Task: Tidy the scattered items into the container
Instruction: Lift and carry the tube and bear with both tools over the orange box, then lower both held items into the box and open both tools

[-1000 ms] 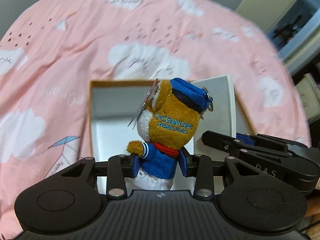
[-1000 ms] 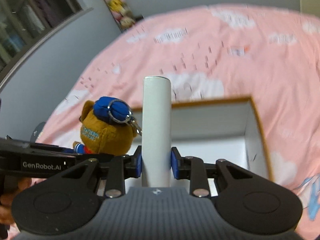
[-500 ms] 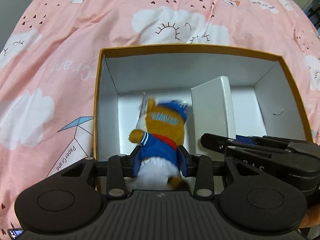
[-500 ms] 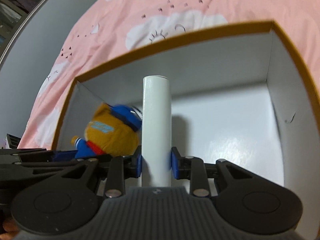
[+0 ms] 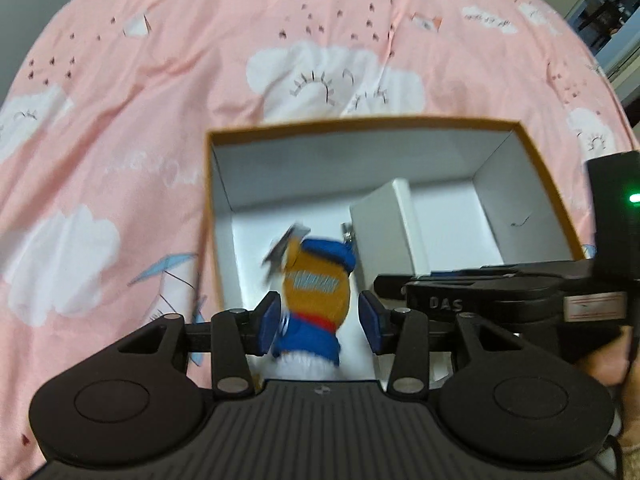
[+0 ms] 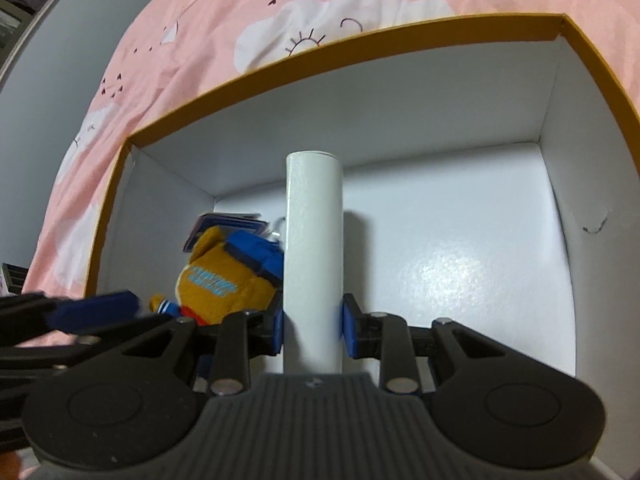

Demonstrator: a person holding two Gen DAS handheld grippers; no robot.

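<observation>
An open box (image 5: 218,216) with an orange rim and white inside sits on the pink bedspread; it fills the right wrist view (image 6: 400,36). A brown plush bear (image 5: 316,292) in blue cap and jacket lies in the box's left part, between the pads of my open left gripper (image 5: 320,320), which no longer squeeze it. The bear also shows in the right wrist view (image 6: 224,280). My right gripper (image 6: 312,328) is shut on a white rectangular box (image 6: 314,264), held upright inside the container beside the bear; it also shows in the left wrist view (image 5: 384,232).
The pink cloud-print bedspread (image 5: 160,80) surrounds the box. A grey wall (image 6: 48,80) runs along the left. Dark shelving (image 5: 608,12) stands at the far right. The box's right half (image 6: 460,272) shows bare white floor.
Both grippers went down into the box. My left gripper opened and let go of the bear, which now rests inside. The right gripper keeps its hold on the white box.
</observation>
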